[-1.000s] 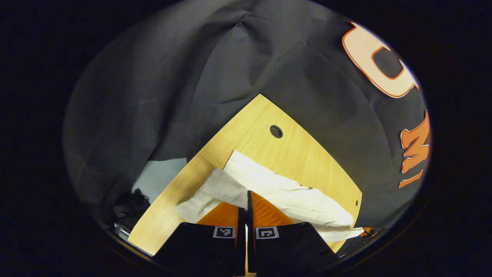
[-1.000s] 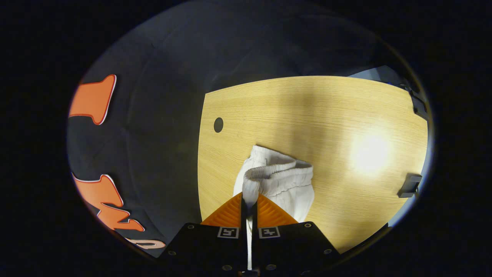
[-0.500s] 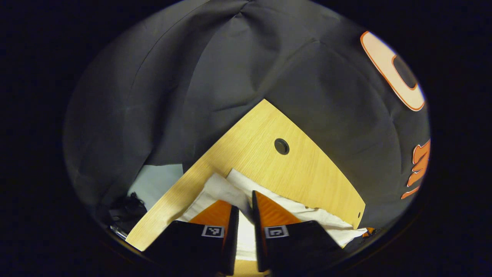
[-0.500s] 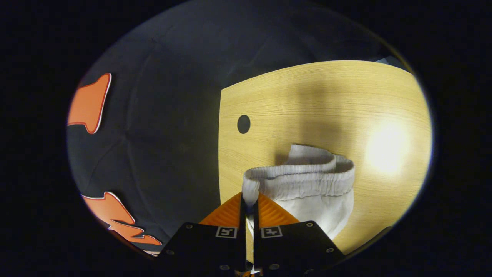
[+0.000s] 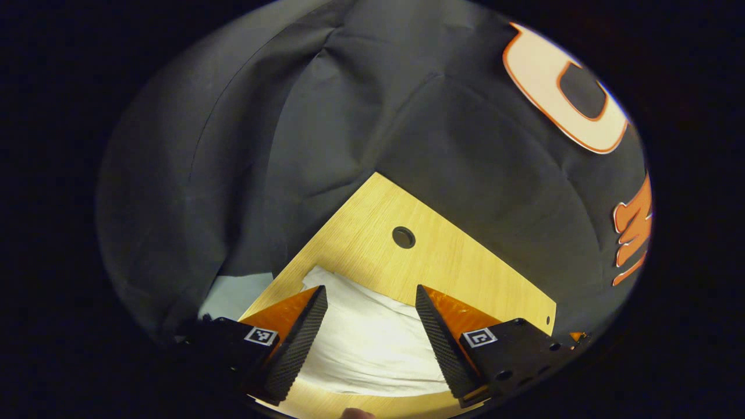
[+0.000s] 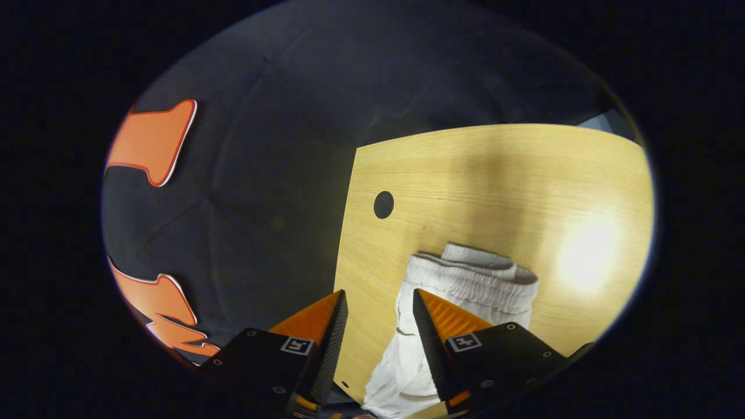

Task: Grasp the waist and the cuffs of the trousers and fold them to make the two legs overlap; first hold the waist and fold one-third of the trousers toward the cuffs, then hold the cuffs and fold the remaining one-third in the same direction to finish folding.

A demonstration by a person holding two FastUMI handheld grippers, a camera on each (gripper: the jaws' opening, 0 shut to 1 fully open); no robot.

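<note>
Since a second ago, the white trousers [image 5: 366, 343] have been let go by both grippers: the fingers that were pinched on the cloth are now spread wide, and the cloth has been laid down on the table [image 5: 465, 273].

In the left gripper view, the left gripper [image 5: 371, 337] is held just above the table with its fingers [image 5: 297, 343] well apart, and nothing is clamped between them. A flat, smooth stretch of the trousers is seen through the gap, lying on the light wooden table. A round hole [image 5: 403, 237] is seen in the table top farther off, near the far corner. The booth's dark cloth wall [image 5: 326, 116] is hung behind the table.

In the right gripper view, the right gripper [image 6: 378, 337] is likewise spread, with nothing held. The trousers [image 6: 460, 291] are seen with the gathered elastic waist [image 6: 477, 279] on the table ahead of the right-hand finger [image 6: 428, 334]; the rest of the cloth is run back toward the near edge beneath that finger. Whether that finger is touching the cloth cannot be told. A round hole [image 6: 383, 205] is seen in the table [image 6: 524, 174] to the far left of the waist, near the table's left edge. A bright patch of light is cast on the wood to the right of the waist.
</note>
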